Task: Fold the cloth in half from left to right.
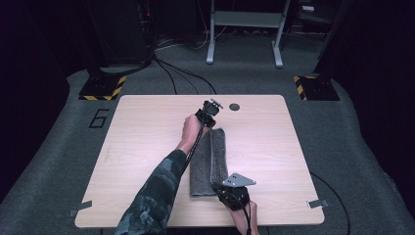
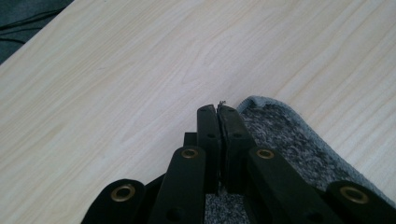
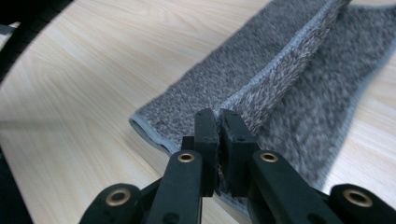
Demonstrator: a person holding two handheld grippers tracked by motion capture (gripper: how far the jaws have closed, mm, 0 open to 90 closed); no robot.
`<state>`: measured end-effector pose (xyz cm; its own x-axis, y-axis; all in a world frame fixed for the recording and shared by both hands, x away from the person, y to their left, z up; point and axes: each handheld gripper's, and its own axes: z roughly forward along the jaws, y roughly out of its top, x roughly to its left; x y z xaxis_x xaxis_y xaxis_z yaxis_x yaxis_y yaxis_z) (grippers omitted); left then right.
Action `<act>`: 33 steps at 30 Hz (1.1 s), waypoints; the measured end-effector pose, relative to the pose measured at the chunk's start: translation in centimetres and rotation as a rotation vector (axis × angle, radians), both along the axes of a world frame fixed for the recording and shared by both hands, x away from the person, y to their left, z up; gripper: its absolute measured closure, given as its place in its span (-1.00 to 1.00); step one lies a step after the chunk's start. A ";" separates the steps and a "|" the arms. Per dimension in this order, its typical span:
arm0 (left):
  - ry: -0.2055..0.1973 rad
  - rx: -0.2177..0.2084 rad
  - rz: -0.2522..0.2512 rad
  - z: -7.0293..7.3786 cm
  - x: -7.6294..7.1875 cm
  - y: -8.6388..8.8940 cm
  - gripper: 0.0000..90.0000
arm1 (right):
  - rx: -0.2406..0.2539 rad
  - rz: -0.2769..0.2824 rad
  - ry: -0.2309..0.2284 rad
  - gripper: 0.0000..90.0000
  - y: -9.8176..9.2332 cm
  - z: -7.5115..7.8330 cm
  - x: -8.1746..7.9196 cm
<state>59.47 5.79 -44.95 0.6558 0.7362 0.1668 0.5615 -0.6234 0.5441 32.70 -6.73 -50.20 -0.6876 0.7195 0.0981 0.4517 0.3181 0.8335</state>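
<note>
The right tool sits nearest, at about 6 o'clock on the worktop, gripped by a hand entering from the near edge. In the right gripper view its jaws stand pressed together on the near hem of the grey towel, apparently on the upper layer, where a raised ridge of edging runs away from the tips. That pinch probably keeps the near end of the layer in hand while the far end is handled.

The towel lies as a long narrow strip running from 6 toward 12 o'clock, near the middle of the worktop, already doubled lengthwise by the look of the seam down its length.

At its far end, about 12 o'clock, the left tool is held by a hand on a camouflage sleeve. In the left gripper view its jaws meet tightly with a few fibres between the tips at the towel's rounded far corner. Holding both ends likely keeps the layer taut for a straight fold.

Beyond it lies a round hole in the worktop.
</note>
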 end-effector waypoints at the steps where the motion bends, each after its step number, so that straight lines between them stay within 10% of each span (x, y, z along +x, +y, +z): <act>1: -0.003 0.001 0.001 -0.1 0.0 -0.1 0.96 | -0.001 -0.004 0.004 0.91 -0.2 -0.1 0.0; 7: -0.008 -0.031 0.002 -0.5 0.0 -1.0 0.95 | 0.006 -0.035 0.012 0.90 -0.9 -0.5 -0.1; 12: 0.007 -0.121 0.057 -0.6 0.2 -0.8 -0.18 | -0.022 -0.091 0.008 0.72 -1.7 -0.8 -0.5; 15: 0.011 -0.154 0.058 -0.3 -0.1 0.0 -0.35 | -0.037 -0.128 0.008 0.57 -2.4 -1.0 -0.9; 23: 0.002 -0.173 0.058 0.6 -1.2 2.8 -0.51 | -0.042 -0.222 -0.005 0.21 -4.6 -0.3 -1.6; 33: 0.014 -0.164 0.069 -0.6 -2.7 5.1 -0.59 | -0.137 -0.194 0.037 -0.16 -3.2 -0.4 2.0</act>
